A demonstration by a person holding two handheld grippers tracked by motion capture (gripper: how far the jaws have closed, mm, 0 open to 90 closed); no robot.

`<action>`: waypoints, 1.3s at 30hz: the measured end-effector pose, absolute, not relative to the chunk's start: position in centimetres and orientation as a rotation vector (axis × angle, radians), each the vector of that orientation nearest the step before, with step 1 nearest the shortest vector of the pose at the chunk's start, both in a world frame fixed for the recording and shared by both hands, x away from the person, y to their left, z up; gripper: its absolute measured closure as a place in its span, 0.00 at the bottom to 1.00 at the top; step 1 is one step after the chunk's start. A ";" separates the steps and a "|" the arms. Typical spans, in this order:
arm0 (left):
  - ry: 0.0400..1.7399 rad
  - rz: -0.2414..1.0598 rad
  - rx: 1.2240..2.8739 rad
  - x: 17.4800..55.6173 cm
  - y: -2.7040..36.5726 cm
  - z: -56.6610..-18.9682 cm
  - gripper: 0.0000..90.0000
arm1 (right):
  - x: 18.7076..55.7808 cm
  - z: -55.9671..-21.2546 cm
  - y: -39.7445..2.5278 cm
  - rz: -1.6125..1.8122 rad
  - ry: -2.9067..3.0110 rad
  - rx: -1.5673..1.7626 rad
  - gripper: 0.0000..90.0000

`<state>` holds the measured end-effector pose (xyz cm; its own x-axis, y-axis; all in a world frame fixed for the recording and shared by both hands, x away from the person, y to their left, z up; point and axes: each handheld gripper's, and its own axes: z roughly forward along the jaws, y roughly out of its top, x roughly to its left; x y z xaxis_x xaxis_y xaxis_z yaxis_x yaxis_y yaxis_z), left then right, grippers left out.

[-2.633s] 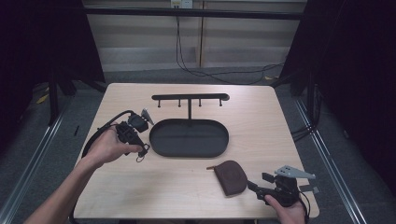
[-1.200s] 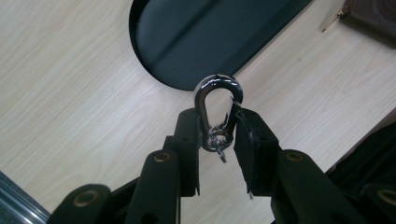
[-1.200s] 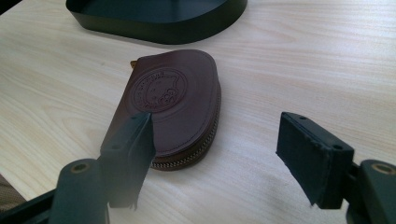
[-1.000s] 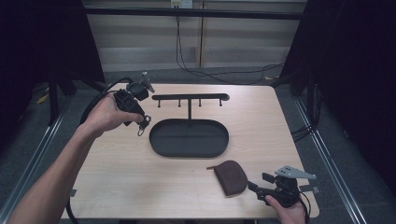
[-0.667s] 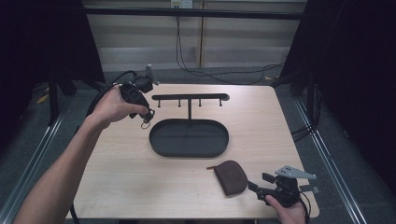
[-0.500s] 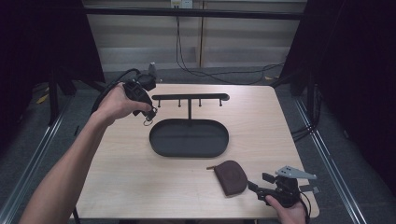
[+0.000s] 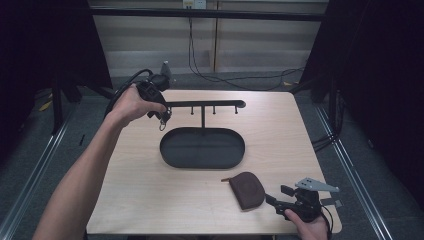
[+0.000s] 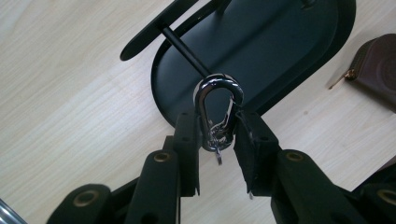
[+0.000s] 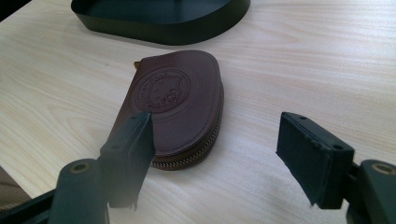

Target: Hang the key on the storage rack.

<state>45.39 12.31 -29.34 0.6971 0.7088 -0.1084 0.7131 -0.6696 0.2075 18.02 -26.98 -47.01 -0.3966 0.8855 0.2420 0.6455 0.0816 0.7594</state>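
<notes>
A silver carabiner point(image 8: 218, 112) is pinched between the jaws of my left gripper point(image 8: 217, 140), its loop sticking out past the fingertips. In the high view my left gripper point(image 7: 161, 115) hangs at the left end of the black hook bar point(image 7: 202, 105), with the carabiner point(image 7: 163, 123) dangling below it. The bar stands on a post over an oval black tray point(image 7: 202, 161). A brown zip pouch point(image 7: 246, 190) lies flat near the front edge. My right gripper point(image 7: 277, 196) rests open just right of it. Its left finger point(image 9: 128, 154) overlaps the near corner of the pouch point(image 9: 180, 107).
The oval tray point(image 8: 280, 70) and the bar's left end point(image 8: 149, 32) lie below my left gripper. The tray's wall point(image 9: 163, 21) stands beyond the pouch. Dark curtains and floor rails surround the table. Bare wood shows left and right of the tray.
My left gripper has lifted off the table's left side and moved back and right to the left end of the hook bar, carrying the carabiner. The right gripper has stayed put.
</notes>
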 end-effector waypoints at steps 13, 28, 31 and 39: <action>1.177 -0.011 2.678 46.1 11.3 -30.1 0.78 | 18.0 -47.0 -27.0 1.221 2.083 1.526 0.30; 1.247 0.008 2.648 46.8 11.1 -30.3 0.78 | 18.0 -47.0 -27.0 1.220 2.080 1.528 0.30; 1.264 -0.015 2.641 47.1 11.2 -30.4 0.78 | 18.0 -47.0 -27.0 1.218 2.080 1.527 0.30; 1.300 -0.005 2.639 47.3 11.0 -30.7 0.73 | 18.0 -47.0 -27.0 1.221 2.083 1.526 0.30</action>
